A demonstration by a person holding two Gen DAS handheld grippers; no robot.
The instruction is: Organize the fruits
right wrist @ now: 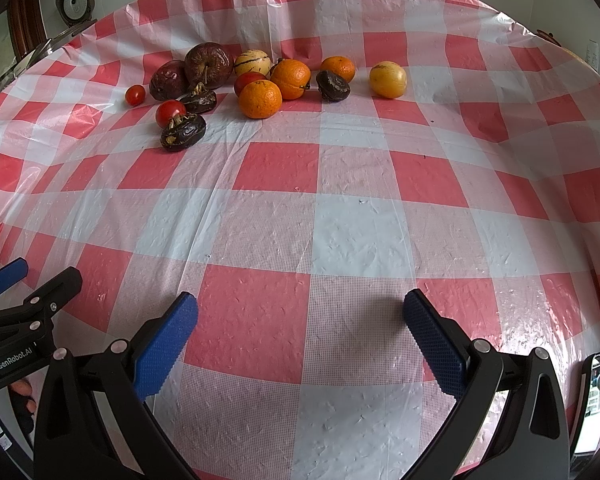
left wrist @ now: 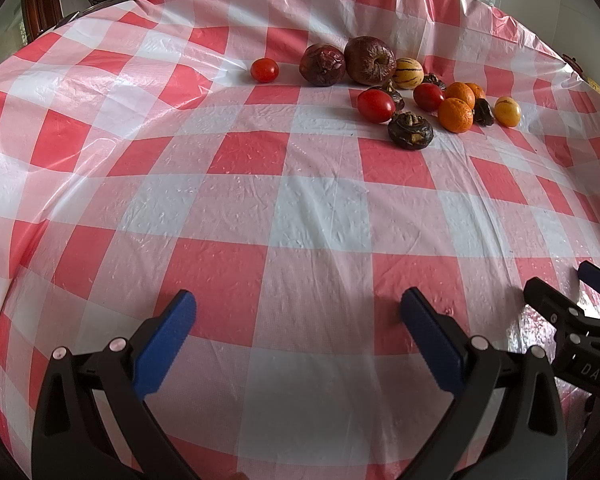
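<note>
Left wrist view shows the left tool point(left wrist: 298, 314) low over the near edge of the worktop point(left wrist: 260, 208), its blue pads spread wide with nothing between them. From the right wrist view, the right tool point(right wrist: 300, 314) stands just the same, fingers apart and empty, close beside its partner.

All the fruit sits well away at the far side, bunched in one loose heap on the checked plastic cloth point(right wrist: 356, 232). Two wrinkled dark apples point(right wrist: 209, 65) back the pile, a striped pale melon point(right wrist: 253, 63) next to them, three oranges point(right wrist: 259, 99) touching or nearly so, and shrivelled dark fruits point(right wrist: 183, 131) tucked between red tomatoes point(right wrist: 170, 112). A yellow fruit point(right wrist: 388, 79) lies a little off to the right, and a small tomato point(left wrist: 264, 70) sits alone at the left.

Trouble, I'd say, lies in that crowding. Reaching into the middle would likely knock round neighbours rolling across the slick cloth, maybe off the far edge. The tomatoes and soft wrinkled fruits could split if squeezed hard. The cloth is loose and creased, so a dragging finger might pull it and shift everything. Starting with the outlying pieces looks safer.
</note>
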